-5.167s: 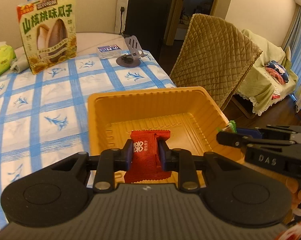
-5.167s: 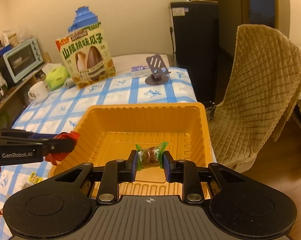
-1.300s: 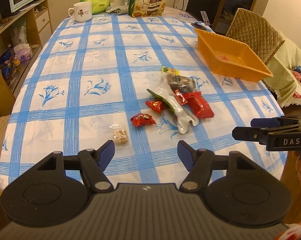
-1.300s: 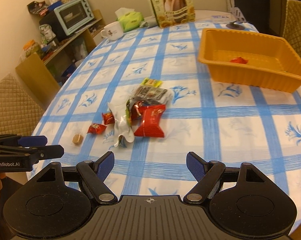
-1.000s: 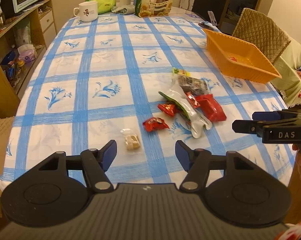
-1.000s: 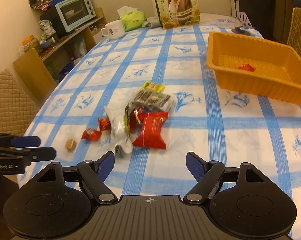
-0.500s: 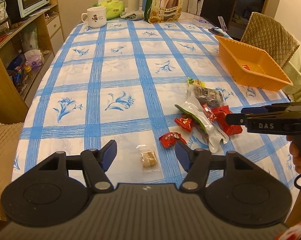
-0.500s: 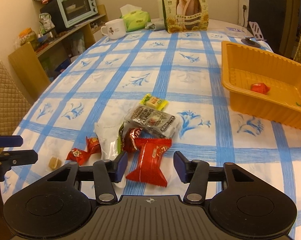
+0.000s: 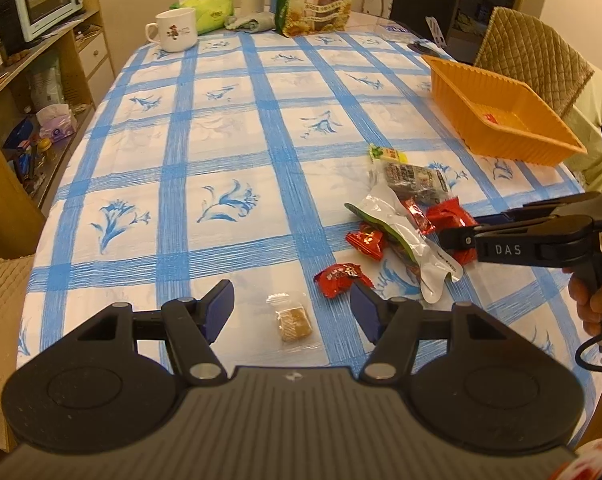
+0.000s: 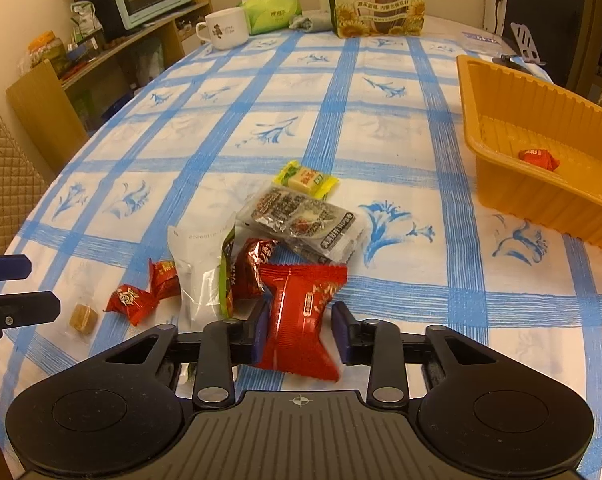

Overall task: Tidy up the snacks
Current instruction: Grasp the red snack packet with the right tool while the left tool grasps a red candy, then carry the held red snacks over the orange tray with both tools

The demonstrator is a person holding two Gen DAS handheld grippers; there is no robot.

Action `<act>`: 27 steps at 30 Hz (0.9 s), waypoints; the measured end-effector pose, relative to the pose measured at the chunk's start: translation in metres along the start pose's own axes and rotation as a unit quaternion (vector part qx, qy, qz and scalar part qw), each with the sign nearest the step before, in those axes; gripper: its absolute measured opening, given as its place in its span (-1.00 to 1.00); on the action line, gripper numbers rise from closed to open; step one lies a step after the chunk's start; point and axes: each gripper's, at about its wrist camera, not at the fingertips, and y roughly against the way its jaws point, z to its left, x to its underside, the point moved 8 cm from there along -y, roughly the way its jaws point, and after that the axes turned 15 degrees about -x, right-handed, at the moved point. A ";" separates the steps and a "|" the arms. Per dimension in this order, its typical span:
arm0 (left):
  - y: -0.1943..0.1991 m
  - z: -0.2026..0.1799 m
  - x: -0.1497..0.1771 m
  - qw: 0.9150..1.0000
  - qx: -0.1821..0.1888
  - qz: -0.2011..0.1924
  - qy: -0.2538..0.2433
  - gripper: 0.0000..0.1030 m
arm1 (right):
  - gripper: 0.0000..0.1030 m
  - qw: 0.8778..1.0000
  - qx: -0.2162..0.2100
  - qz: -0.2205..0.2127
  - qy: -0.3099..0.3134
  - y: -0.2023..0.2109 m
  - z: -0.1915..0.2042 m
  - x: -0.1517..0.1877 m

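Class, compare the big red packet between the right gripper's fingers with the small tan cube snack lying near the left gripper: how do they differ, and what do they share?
The big red packet has an opaque, glossy red wrapper; the tan cube snack sits in clear film. The packet is far larger than the cube. The right gripper is shut on the packet, while the cube lies untouched ahead of the open left gripper. Both are still outside the orange tray.

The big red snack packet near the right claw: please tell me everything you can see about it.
The big red snack packet is a glossy pillow pack of foil-like plastic with crimped zigzag ends and small printed text. It lies flat on the checked tablecloth, at the near edge of the snack pile, its far corner against a smaller dark red wrapper. The right claw straddles its pinched middle and is closing; the left pad touches it, while a sliver of gap shows at the right pad. It looks unopened.
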 end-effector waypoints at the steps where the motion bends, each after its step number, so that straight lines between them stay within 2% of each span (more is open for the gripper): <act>1: -0.002 -0.002 0.000 1.000 0.002 0.000 -0.005 0.19 | -0.47 1.000 0.000 -0.002 0.002 0.001 0.000 0.000; 6: -0.009 -0.015 -0.001 0.999 0.011 -0.002 -0.033 0.15 | -0.49 1.000 0.003 -0.008 0.000 0.009 -0.006 0.001; 13: -0.027 -0.030 -0.002 0.995 0.009 -0.008 -0.094 0.04 | -0.50 0.999 0.015 -0.031 -0.040 0.036 -0.027 0.002; 19: -0.043 -0.037 -0.004 0.993 0.017 -0.004 -0.119 -0.11 | -0.50 0.995 0.034 -0.050 -0.079 0.061 -0.047 0.009; 27: -0.051 -0.050 -0.007 0.989 0.047 0.002 -0.137 -0.36 | -0.50 0.990 0.060 -0.066 -0.111 0.086 -0.063 0.020</act>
